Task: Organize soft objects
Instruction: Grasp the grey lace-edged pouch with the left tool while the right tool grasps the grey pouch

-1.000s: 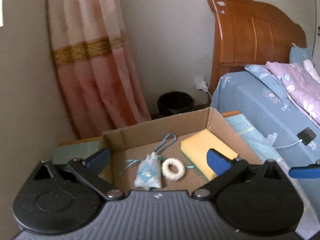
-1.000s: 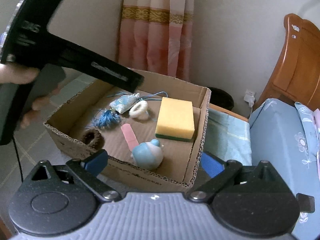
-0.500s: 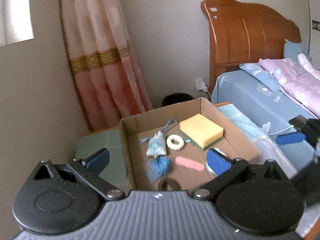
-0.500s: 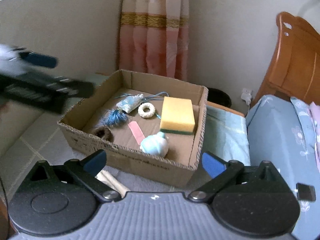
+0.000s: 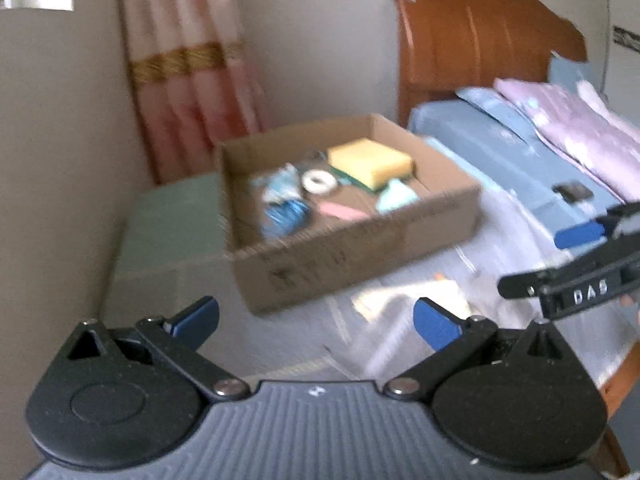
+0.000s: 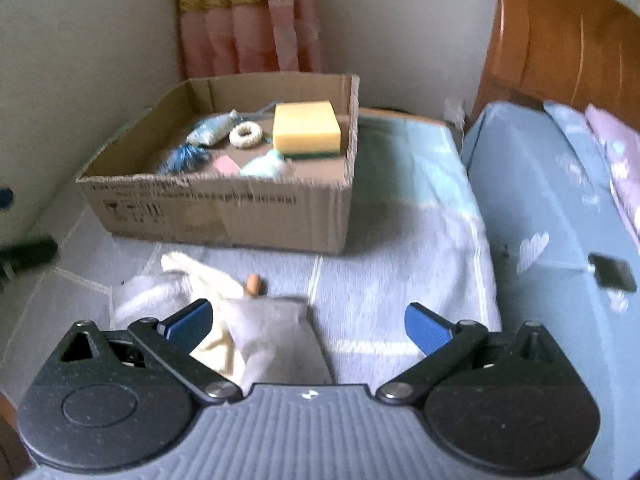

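Note:
A cardboard box point(image 6: 224, 212) point(image 5: 352, 256) sits on a pale cloth. Inside lie a yellow sponge point(image 6: 306, 128) point(image 5: 370, 162), a white ring point(image 6: 246, 136) point(image 5: 318, 181), a light blue pouch point(image 6: 214, 130), a blue tassel point(image 6: 184, 158) point(image 5: 286, 214), a pink strip point(image 6: 226, 165) point(image 5: 340, 210) and a pale blue plush point(image 6: 264, 166) point(image 5: 396, 196). My right gripper point(image 6: 308, 322) is open above a grey-and-cream cloth bundle point(image 6: 260, 328) in front of the box. My left gripper point(image 5: 316, 320) is open, empty, short of the box. The right gripper point(image 5: 580, 256) shows at the left view's right edge.
A blue-sheeted bed point(image 6: 560, 208) with a wooden headboard point(image 5: 472, 40) runs along the right. A pink curtain point(image 6: 248, 20) hangs behind the box. A small orange thing point(image 6: 253, 283) and clear plastic point(image 6: 148, 300) lie on the cloth point(image 6: 400, 272). A dark phone point(image 6: 612, 272) rests on the bed.
Both grippers have pulled back from the box, which now looks smaller and farther. The cloth bundle has come into sight under the right gripper. Both stayed open.

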Tool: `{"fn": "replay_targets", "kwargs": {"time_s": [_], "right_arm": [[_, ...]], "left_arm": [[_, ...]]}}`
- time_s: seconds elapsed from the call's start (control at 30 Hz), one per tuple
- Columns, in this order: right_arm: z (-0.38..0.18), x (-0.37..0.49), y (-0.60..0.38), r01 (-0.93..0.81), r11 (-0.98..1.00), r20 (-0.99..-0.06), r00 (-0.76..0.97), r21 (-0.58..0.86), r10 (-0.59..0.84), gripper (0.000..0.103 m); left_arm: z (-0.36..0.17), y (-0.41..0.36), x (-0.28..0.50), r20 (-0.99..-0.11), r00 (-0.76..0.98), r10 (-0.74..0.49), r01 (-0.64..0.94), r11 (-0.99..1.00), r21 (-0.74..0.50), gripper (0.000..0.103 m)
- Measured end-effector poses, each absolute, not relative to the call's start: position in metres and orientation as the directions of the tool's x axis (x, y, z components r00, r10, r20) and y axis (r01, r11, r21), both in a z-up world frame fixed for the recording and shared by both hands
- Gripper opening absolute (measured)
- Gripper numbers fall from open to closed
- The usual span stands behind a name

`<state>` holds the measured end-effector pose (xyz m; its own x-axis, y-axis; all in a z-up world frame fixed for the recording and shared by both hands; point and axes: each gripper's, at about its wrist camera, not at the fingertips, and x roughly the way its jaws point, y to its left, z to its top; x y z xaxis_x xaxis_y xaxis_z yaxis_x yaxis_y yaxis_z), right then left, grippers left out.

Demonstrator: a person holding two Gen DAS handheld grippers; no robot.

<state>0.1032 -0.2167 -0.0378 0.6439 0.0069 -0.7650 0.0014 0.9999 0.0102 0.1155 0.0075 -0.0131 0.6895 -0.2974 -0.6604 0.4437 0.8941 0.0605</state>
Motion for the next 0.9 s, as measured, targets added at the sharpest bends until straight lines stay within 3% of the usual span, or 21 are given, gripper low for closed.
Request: {"fn": "replay_targets", "kwargs": {"time_s": [0.4,0.7,0.9], "right_arm": [[-0.066,0.093,-0.218,-0.005,1.000,-0.822,0.570,0.003,0.005,0.103],[-0.088,0.084,-0.227,-0.005,1.000,-0.853,0.521,-0.010,-0.006,0.103],[-0.091,0.085,-0.230,-0.009,1.000,-0.852,0.524,-0.003,0.002,0.103]], "left_arm": [[-0.059,-0.030,0.111,-0.735,0.571,-0.364,0.609,0.789,0.082,0.101],[-0.076,-0.046,0.108,-0.744,0.612,-0.267,0.656,0.697,0.289,0.088],[-0.077,-0.041,0.126,-0.760,0.565,-0.321,0.680,0.703,0.209,0.086]]}}
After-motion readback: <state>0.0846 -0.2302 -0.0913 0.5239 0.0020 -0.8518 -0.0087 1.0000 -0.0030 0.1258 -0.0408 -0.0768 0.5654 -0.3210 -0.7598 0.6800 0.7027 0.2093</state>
